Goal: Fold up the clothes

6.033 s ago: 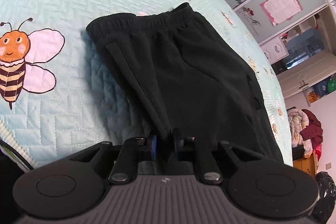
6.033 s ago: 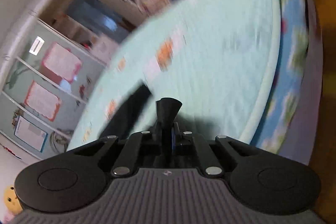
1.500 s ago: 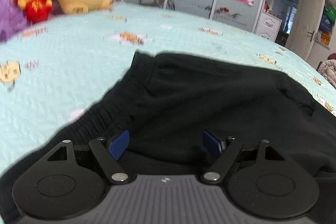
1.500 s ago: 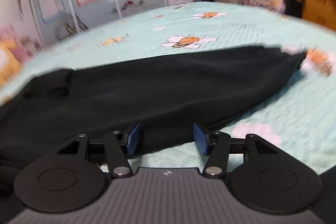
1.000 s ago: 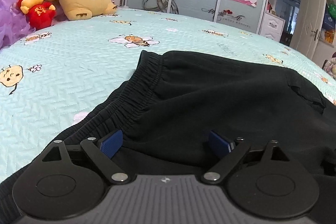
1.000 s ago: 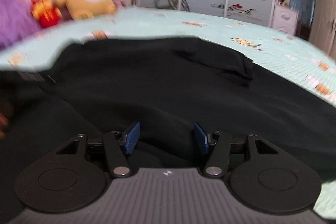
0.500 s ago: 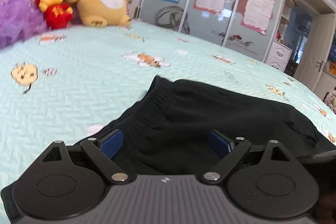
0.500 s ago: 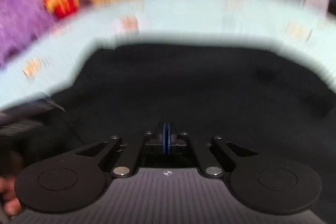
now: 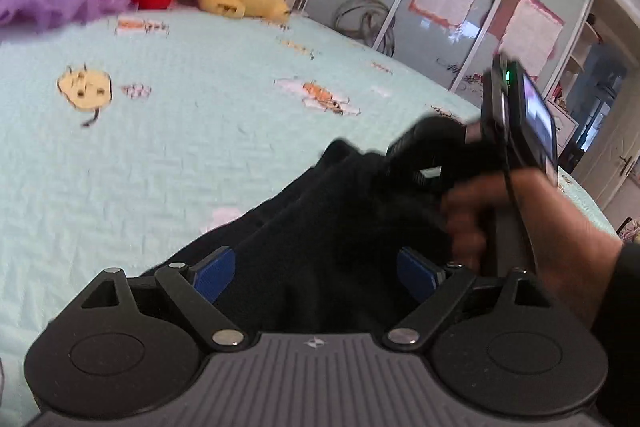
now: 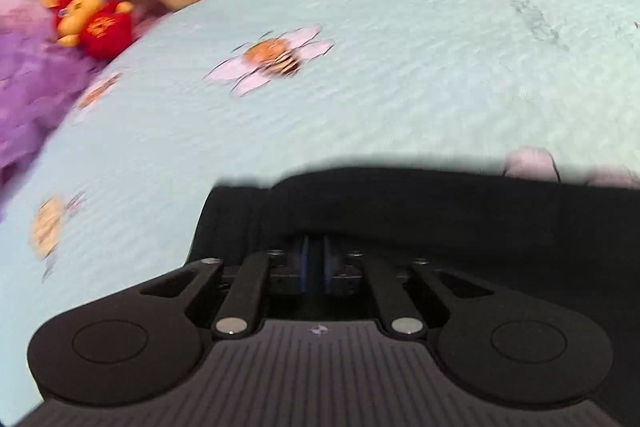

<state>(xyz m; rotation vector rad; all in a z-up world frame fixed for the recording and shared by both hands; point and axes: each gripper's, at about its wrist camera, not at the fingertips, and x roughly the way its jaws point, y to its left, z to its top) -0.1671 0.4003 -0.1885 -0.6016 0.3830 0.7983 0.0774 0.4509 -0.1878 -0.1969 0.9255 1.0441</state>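
Soft black fabric garment [image 10: 440, 211] on aqua quilted bed [image 10: 400, 87]: limp, light. Right gripper [image 10: 315, 269] fingers pinch its edge; left gripper [image 9: 316, 273] fingers spread wide. Grab hems/corners.

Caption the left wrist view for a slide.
Open left gripper over black shorts on a bee-print quilt, while the right gripper lifts the fabric.

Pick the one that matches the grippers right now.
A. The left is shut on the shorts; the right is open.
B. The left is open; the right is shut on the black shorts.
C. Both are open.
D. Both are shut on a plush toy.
B: the left gripper shows its blue pads spread wide over the black shorts, while the right gripper has its pads pressed together on the fabric.
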